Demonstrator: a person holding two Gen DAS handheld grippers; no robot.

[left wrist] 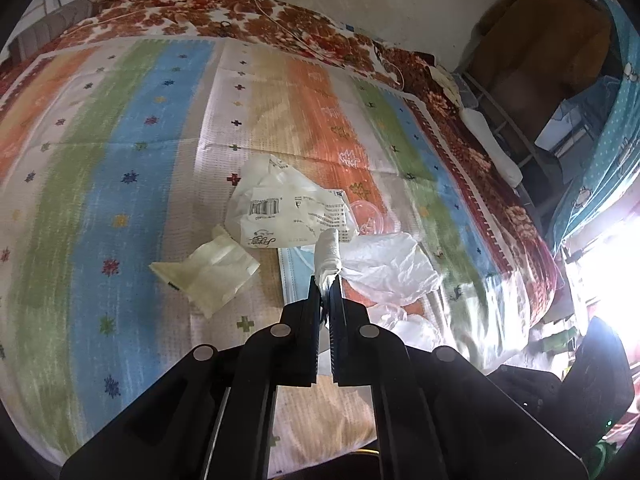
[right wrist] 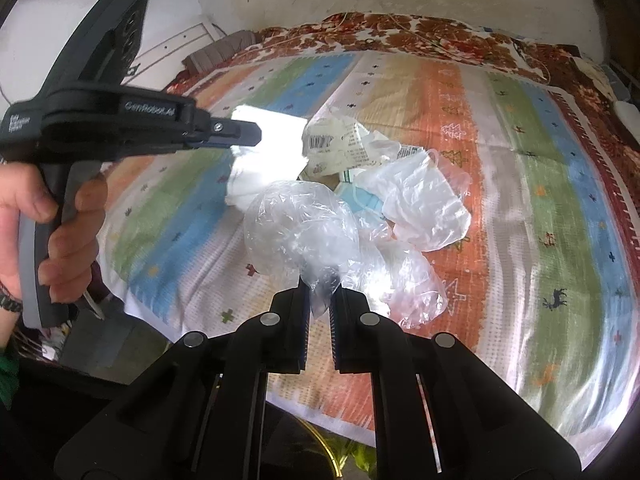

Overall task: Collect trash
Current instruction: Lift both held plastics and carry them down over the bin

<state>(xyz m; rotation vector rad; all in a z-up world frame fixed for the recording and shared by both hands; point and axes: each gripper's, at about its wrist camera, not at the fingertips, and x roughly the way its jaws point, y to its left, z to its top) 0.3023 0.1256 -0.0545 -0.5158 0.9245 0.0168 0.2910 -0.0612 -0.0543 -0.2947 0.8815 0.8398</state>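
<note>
Crumpled white wrappers (left wrist: 280, 212) and clear bags (right wrist: 304, 228) heaped on striped bedspread (left wrist: 120, 160).

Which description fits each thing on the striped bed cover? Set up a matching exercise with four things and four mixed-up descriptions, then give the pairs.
Things
1. white tissue
2. clear plastic bag
3. barcode wrapper
4. cream packet

Descriptions
A. lies flat and alone, left of the pile
B. pinched in the left claw
C. crumpled, printed side up, at the far side of the pile
D. gripped in the right claw

Pairs: 1-B, 2-D, 3-C, 4-A
</note>
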